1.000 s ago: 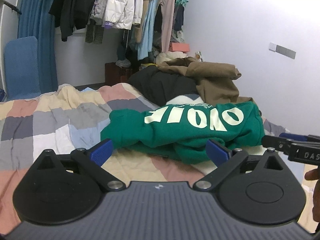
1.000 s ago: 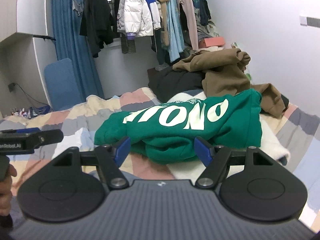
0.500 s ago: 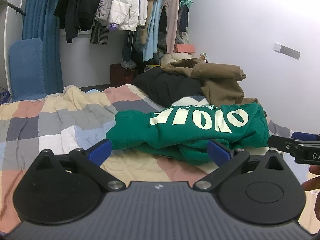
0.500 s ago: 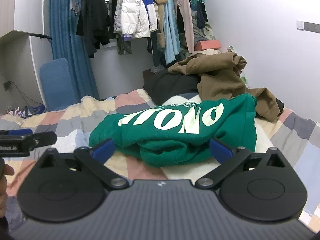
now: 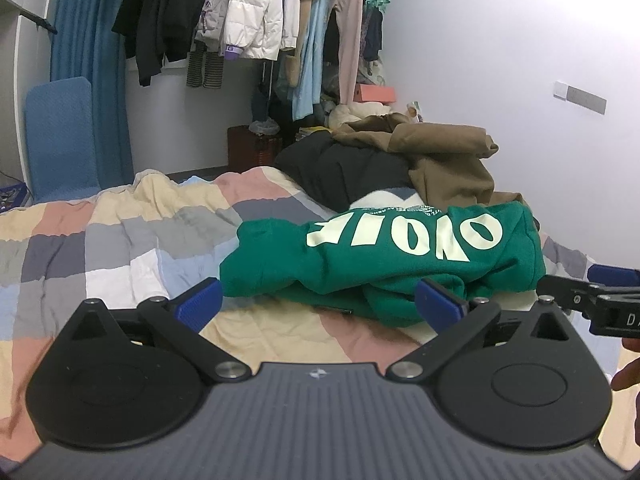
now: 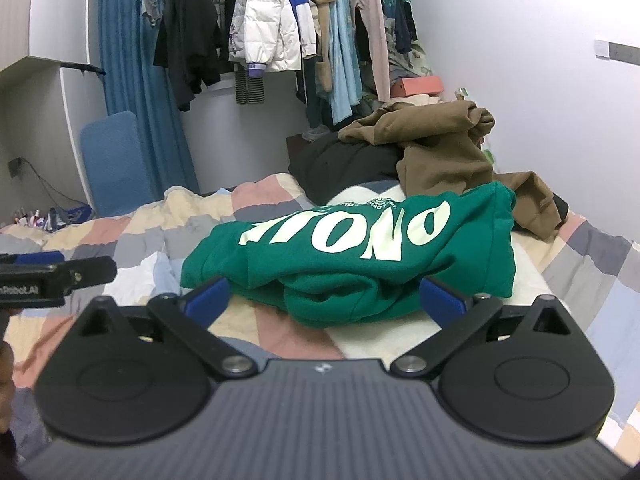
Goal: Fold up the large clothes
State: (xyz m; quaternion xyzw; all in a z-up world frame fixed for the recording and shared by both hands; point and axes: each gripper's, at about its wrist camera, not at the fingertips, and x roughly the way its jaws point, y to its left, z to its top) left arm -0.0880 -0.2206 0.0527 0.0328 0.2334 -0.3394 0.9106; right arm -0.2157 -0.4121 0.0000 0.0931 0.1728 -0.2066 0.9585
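Hiding sweatshirt (image 5: 384,264) hem, lettering upside-down

Readable text: sweatshirt print, tool body markings.
Green sweatshirt (image 6: 360,264) has big pale letters, upside down to both cameras, glyphs look like "ONOIL"/"ONOIT", last one unclear; small arc of print above it is too fine to read. Left tool (image 6: 52,276) side shows "nRobot.AI", cut off at frame edge. Right tool (image 5: 592,300) side shows only "D" plus a partial letter.
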